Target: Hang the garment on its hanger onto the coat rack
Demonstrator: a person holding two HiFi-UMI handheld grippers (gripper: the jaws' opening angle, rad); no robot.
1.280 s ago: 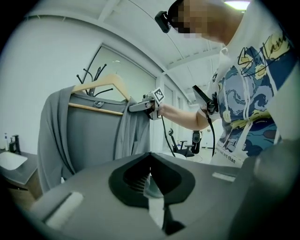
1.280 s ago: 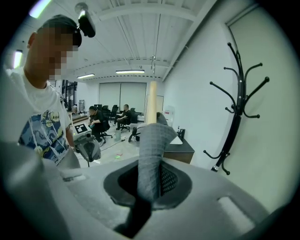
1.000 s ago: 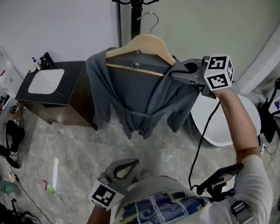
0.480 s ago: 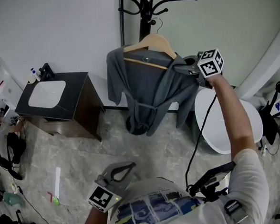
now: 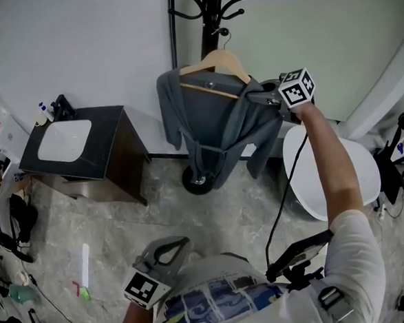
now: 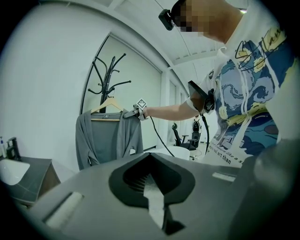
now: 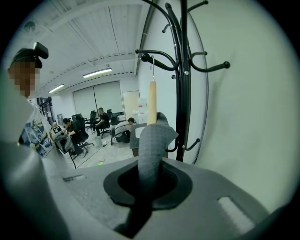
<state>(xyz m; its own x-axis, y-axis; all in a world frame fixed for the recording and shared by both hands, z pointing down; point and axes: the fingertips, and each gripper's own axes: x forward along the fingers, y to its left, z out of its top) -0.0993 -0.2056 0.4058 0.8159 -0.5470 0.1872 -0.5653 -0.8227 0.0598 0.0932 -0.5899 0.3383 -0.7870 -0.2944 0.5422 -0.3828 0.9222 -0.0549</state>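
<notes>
A grey garment (image 5: pixel 213 118) hangs on a wooden hanger (image 5: pixel 215 58) right in front of the black coat rack (image 5: pixel 212 5). My right gripper (image 5: pixel 258 95) is shut on the garment's right shoulder over the hanger's end, with grey fabric (image 7: pixel 152 145) bunched between the jaws. The hanger's metal hook (image 7: pixel 153 63) sits just under a curved rack arm (image 7: pixel 149 52); I cannot tell whether it rests on it. The left gripper view shows the garment (image 6: pixel 105 138) from the side. My left gripper (image 5: pixel 173 248) is low by my waist, shut and holding nothing.
A dark cabinet with a white basin (image 5: pixel 66 140) stands left of the rack. A white round seat (image 5: pixel 341 175) is under my right arm. The rack's round base (image 5: pixel 198 182) is on the marble floor. The wall is just behind. People sit at desks (image 7: pixel 77 131) far off.
My right arm has stretched out and carried the hanger and garment up and away to the rack's pole. The left gripper has stayed by my waist.
</notes>
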